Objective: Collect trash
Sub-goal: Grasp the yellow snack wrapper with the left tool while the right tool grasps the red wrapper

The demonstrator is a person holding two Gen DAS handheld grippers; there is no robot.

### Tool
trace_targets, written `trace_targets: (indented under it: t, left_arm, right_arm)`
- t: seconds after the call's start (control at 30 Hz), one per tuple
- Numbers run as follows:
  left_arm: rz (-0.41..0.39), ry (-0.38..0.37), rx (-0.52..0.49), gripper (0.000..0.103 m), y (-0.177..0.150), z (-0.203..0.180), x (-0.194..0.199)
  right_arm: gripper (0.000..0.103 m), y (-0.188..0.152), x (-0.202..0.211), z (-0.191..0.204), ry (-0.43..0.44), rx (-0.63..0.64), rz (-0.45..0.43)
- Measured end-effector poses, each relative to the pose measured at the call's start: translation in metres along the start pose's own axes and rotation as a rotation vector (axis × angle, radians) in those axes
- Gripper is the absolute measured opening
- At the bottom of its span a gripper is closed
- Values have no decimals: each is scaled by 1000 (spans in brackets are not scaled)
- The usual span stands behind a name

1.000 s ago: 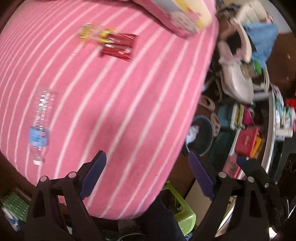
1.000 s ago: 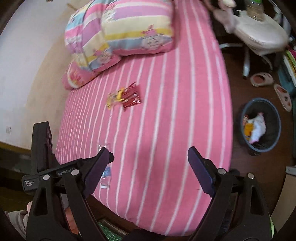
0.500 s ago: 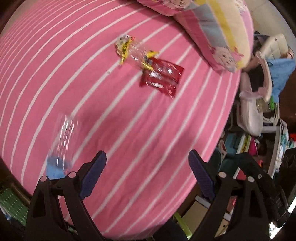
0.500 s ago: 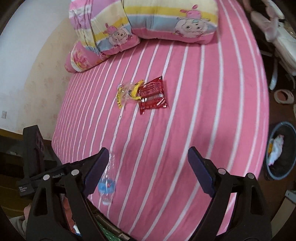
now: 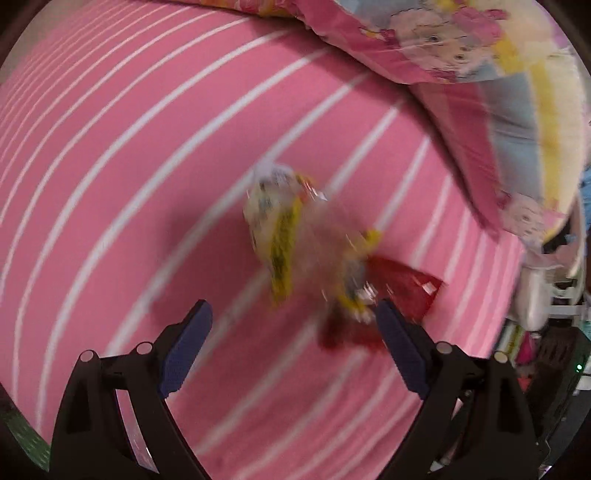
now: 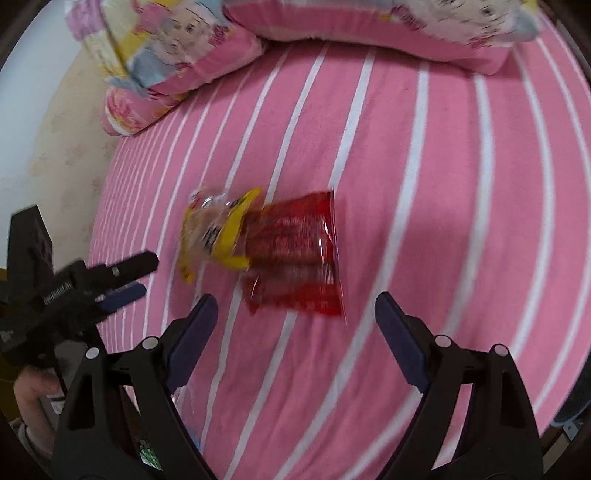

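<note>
Bed: pink sheet [image 6: 424,184] with white stripes fills both views; no table here, the trash lies straight on the bedding.
Right tool: the right tool [image 6: 295,314] is released, jaws spread wide, nothing between them, hanging above the sheet.
Left tool: the left tool [image 5: 291,321] is likewise released and empty; from the right wrist it shows at the left edge, beside the wrappers.
Red wrapper: the red wrapper [image 6: 295,258] lies flat just ahead of the right tool, in line with its gap, long axis running away from the tool.
Yellow wrapper: the yellow and clear wrapper [image 6: 214,232] touches the red one's left edge and overlaps it slightly.
Key relation: from the left wrist, the yellow wrapper [image 5: 280,236] sits ahead of the gap, while the red wrapper [image 5: 402,291] is partly hidden behind the right-hand jaw.
Nearer hand: judged, right for red, left for yellow.
Pillows: cartoon-print pillows [image 6: 369,33] lie at the far end, well apart from the trash.
</note>
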State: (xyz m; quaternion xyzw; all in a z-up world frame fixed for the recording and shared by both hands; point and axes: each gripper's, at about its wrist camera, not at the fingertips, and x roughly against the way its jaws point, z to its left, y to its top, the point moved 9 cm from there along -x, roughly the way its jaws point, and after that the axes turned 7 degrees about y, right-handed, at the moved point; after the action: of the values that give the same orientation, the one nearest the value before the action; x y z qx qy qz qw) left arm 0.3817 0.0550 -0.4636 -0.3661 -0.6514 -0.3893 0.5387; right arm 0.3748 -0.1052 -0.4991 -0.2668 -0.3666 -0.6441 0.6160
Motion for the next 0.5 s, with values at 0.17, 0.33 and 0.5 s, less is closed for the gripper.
trace_targets:
  t: [0.17,0.33,0.5]
  left_arm:
    - [28,38,-12,87,20,-2,-42]
    - [27,-45,-12,52,23,-20,-60]
    - [9,-54,-46,28,9,-28,-52]
  right_arm:
    - [86,17,-37,-7,-13,-3,11]
    - [65,21,-61,-4,-48,21,27]
    - [14,12,-60,1,-9,5,38]
